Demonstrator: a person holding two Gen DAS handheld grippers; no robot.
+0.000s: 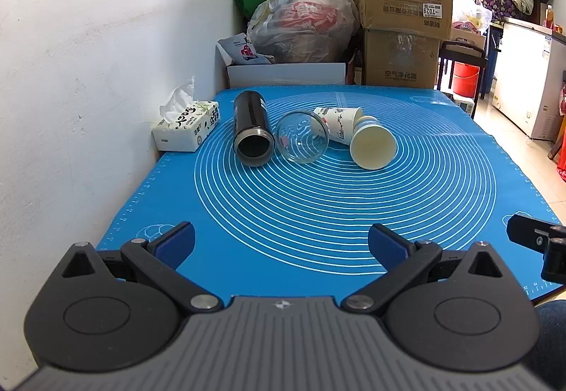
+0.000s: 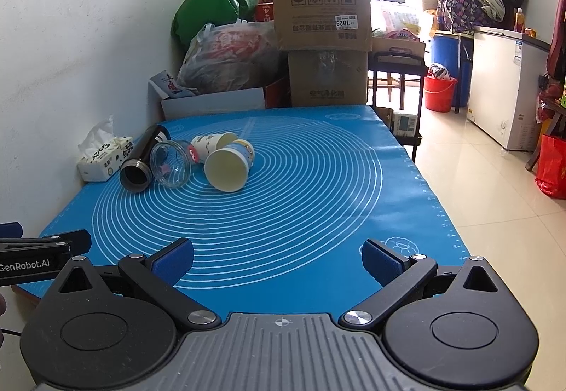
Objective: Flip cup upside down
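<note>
Several cups lie on their sides at the far part of the blue mat (image 1: 318,207): a black flask (image 1: 252,129), a clear glass cup (image 1: 301,137), a printed white paper cup (image 1: 339,124) and a yellow-lined paper cup (image 1: 372,142). They also show in the right wrist view: flask (image 2: 141,161), glass (image 2: 170,162), white cup (image 2: 212,143), yellow-lined cup (image 2: 228,166). My left gripper (image 1: 281,242) is open and empty over the mat's near edge. My right gripper (image 2: 277,258) is open and empty, to the right of the left one.
A tissue box (image 1: 185,125) sits by the wall at the mat's far left. Cardboard boxes (image 1: 403,19) and bags (image 1: 300,26) stand behind the table. The table's right edge drops to a tiled floor (image 2: 495,214).
</note>
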